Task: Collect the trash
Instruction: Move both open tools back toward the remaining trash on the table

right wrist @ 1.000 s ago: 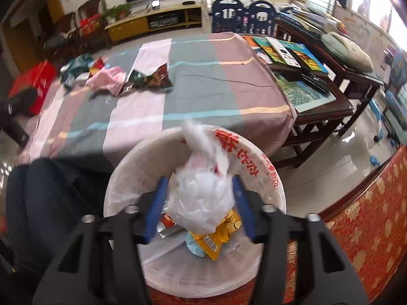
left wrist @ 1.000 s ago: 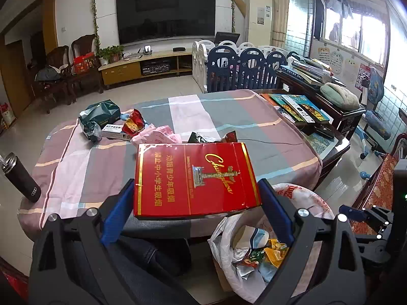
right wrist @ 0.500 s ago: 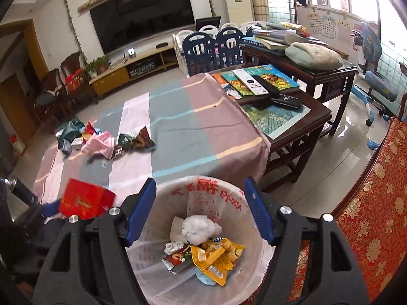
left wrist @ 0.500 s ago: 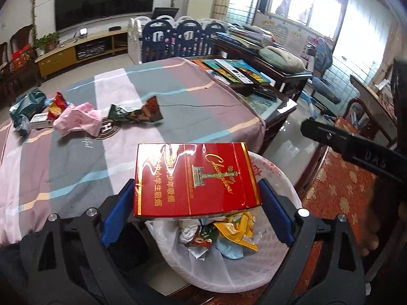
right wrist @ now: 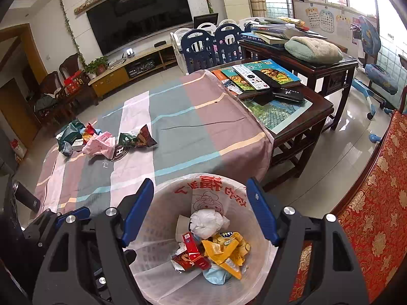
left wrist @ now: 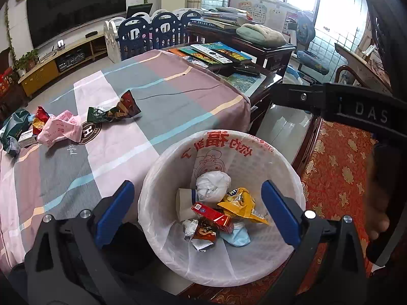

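Note:
A white bin (left wrist: 292,170) lined with a thin plastic bag stands by the cloth-covered table (left wrist: 165,96). In it lie a red carton (left wrist: 212,216), a crumpled white bag (left wrist: 212,186) and a yellow snack bag (left wrist: 241,206). My left gripper (left wrist: 197,211) hangs over the bin, its jaws opening with nothing between them. My right gripper (right wrist: 201,211) also hovers above the bin (right wrist: 178,185), jaws opening and empty, with the red carton (right wrist: 194,251) below. More trash lies at the table's far left: a pink bag (right wrist: 99,145), a dark snack wrapper (right wrist: 137,139) and a green bag (right wrist: 70,132).
A dark wooden side table (right wrist: 305,117) with books and remotes adjoins the table on the right. A red patterned seat (right wrist: 376,216) stands right of the bin. A black bottle (right wrist: 25,198) is at the left edge. A person's dark trouser leg is beside the bin.
The left gripper swung from the table to over the bin and let go of the red carton, which now lies inside. The right gripper released the white bag into the bin and widened.

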The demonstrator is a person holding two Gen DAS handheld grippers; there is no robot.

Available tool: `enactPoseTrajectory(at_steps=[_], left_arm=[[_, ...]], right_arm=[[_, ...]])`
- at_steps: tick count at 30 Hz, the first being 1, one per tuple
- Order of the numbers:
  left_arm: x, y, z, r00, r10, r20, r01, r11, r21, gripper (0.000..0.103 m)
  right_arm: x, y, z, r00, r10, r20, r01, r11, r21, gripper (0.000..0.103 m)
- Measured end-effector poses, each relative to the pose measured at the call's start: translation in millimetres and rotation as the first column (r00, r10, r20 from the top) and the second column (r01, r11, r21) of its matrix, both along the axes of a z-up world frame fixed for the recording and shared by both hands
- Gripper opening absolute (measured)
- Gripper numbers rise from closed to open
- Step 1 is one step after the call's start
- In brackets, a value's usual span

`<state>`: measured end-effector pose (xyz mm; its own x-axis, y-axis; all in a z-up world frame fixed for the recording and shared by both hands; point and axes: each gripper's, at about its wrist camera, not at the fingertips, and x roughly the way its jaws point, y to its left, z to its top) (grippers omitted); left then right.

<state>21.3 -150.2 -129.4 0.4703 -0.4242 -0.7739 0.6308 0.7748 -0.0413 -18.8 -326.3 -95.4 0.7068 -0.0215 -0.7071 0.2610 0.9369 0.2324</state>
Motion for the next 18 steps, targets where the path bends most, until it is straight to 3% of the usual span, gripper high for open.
enactPoseTrajectory(at_steps=[9,12,15,18], left_arm=[[6.1,7.0,-3.6,0.999,0.041,-0.020,-0.041,0.999,-0.002,0.099],[14.5,18.8,-0.9,0.992,0.121,0.034,-0.122,0.992,0.033,0.099],[36.9,55.0,4.2,0.946,0.313,0.085,-0.318,0.947,0.051,0.099],[58.6,104.5,6.0,0.872,0.489,0.035,-0.489,0.872,0.003,0.099]], right_arm=[[3.5,0.3,-7.2,1.000,-0.001,-0.024,0.001,1.000,0.023,0.075],[7.8,4.3,-11.7,0.999,0.009,-0.033,-0.008,1.000,0.023,0.075],[18.8,10.4,-18.2,0.999,0.025,-0.048,-0.023,0.998,0.056,0.076],[31.9,24.4,-24.0,0.996,0.062,-0.059,-0.057,0.995,0.086,0.076]])
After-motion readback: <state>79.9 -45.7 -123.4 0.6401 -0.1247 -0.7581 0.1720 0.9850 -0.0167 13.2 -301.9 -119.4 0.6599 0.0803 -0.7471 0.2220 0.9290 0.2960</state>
